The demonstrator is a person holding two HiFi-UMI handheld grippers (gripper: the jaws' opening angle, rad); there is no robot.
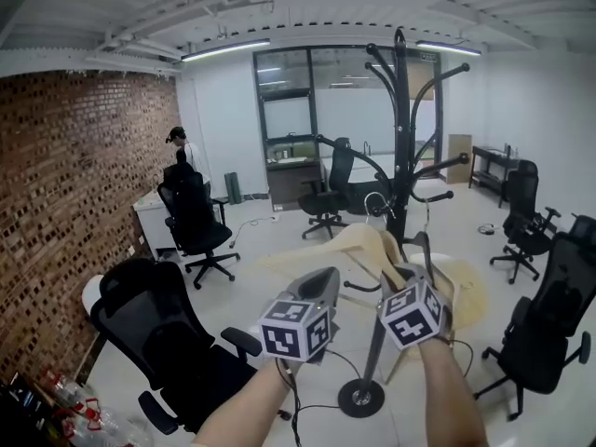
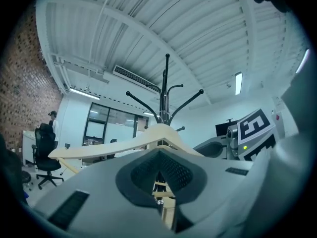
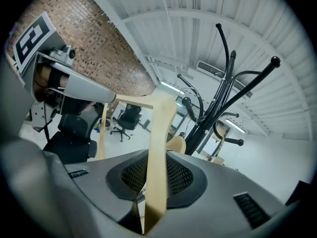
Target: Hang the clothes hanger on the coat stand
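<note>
Now left gripper [image 1: 324, 279], right gripper [image 1: 419, 248] both clamp hanger [image 1: 358, 243]; coat stand [image 1: 400, 138] near.

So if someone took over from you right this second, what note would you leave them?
Left claw: shut on the clothes hanger.
Right claw: shut on one wooden arm of the same hanger.
Hanger: held up in front of the black coat stand, close to its arms.
Done: hanger is in both claws and at the stand.
Left: hook it over one of the stand's arms, see that it hangs, then open both claws.
</note>
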